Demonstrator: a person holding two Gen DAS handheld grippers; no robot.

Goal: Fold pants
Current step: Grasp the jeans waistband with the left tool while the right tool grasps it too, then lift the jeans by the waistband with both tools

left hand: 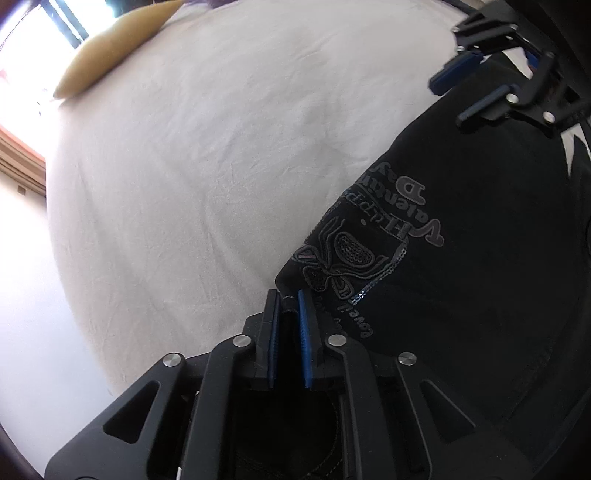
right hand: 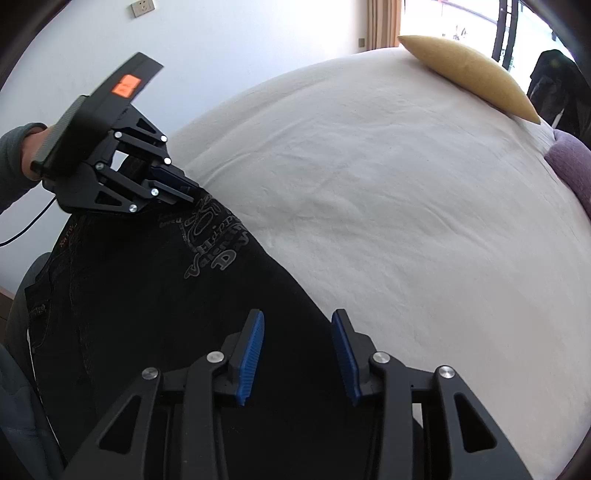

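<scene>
The black pants (left hand: 461, 266) with grey printed lettering lie on the white bed sheet (left hand: 207, 155). My left gripper (left hand: 290, 295) is shut on a corner of the pants at their edge; it also shows in the right wrist view (right hand: 186, 190), pinching the fabric. My right gripper (right hand: 297, 317) is open, its blue pads (right hand: 253, 350) spread just above the pants' edge (right hand: 184, 295), holding nothing. It appears at the top right of the left wrist view (left hand: 458, 99).
A yellow pillow (right hand: 469, 75) lies at the far side of the bed, also in the left wrist view (left hand: 110, 48). A purple cushion (right hand: 570, 166) sits at the right edge. A white wall (right hand: 240, 33) and a bright window are behind.
</scene>
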